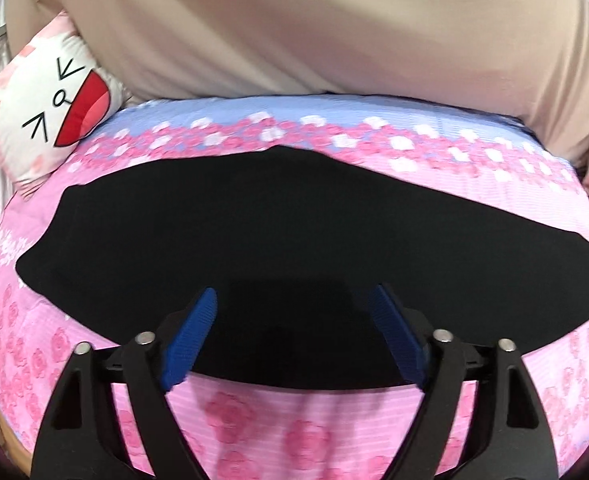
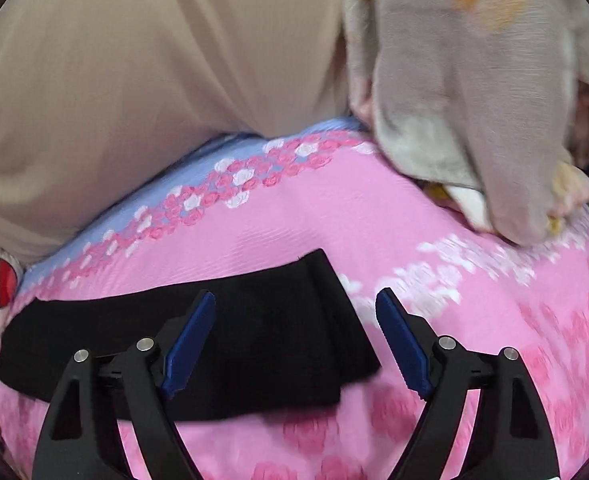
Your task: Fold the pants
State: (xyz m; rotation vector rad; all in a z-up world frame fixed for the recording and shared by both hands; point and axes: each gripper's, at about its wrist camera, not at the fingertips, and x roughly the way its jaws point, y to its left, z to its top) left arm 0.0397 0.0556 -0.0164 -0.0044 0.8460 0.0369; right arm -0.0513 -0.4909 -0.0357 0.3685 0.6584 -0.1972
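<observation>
Black pants [image 1: 262,240] lie flat on a pink flowered bedsheet [image 1: 302,432], spread from left to right. My left gripper [image 1: 294,300] hangs open over their near edge, its blue pads [image 1: 394,336] wide apart with only flat cloth below them. In the right wrist view the right-hand end of the pants [image 2: 278,332] shows, doubled in layers. My right gripper [image 2: 296,300] stands open above that end; its left pad is over the black cloth, its right pad [image 2: 402,344] over the pink sheet [image 2: 474,320]. Neither gripper holds anything.
A person in a beige top [image 1: 314,28] stands at the far side of the bed. A white cushion with a cartoon cat face [image 1: 50,108] lies at the far left. A grey patterned blanket [image 2: 474,92] is heaped at the far right.
</observation>
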